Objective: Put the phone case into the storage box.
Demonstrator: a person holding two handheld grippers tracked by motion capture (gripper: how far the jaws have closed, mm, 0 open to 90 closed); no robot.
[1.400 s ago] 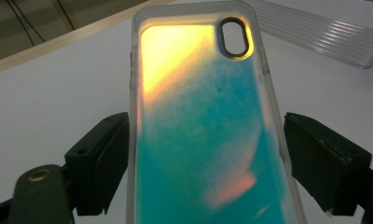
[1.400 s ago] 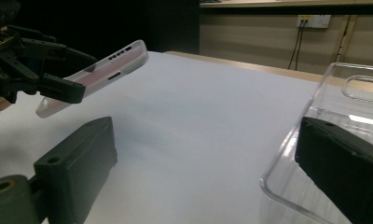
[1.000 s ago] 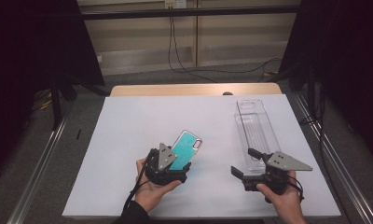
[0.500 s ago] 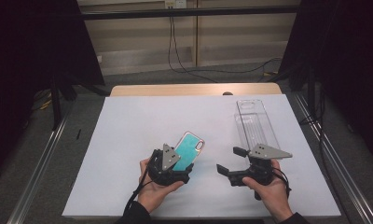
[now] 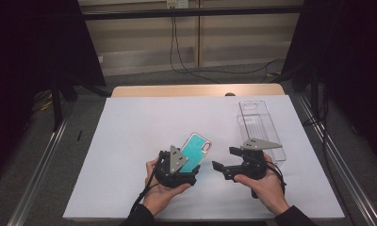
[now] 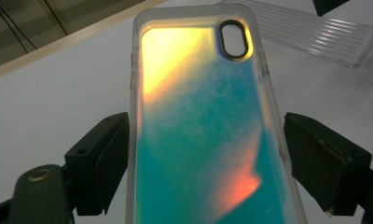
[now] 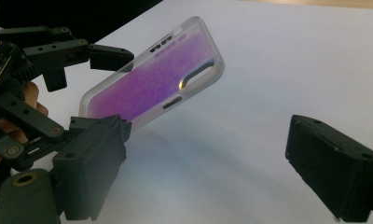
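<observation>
Handover stage. Left gripper point(image 5: 189, 170) holds the phone case point(image 5: 194, 150) by its long edges, lifted and tilted above the worktop's point(image 5: 130, 141) near edge. Right gripper point(image 5: 223, 160), fingers spread wide and empty, faces it; next it likely must close on the case's free end.

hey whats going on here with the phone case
A person at a white table works a gripper in each hand. The left gripper holds a phone case by its long sides, tilted up off the surface. The right gripper sits close beside it with its jaws open and empty, pointed at the case. A clear plastic tray lies on the table behind the right hand.
</observation>
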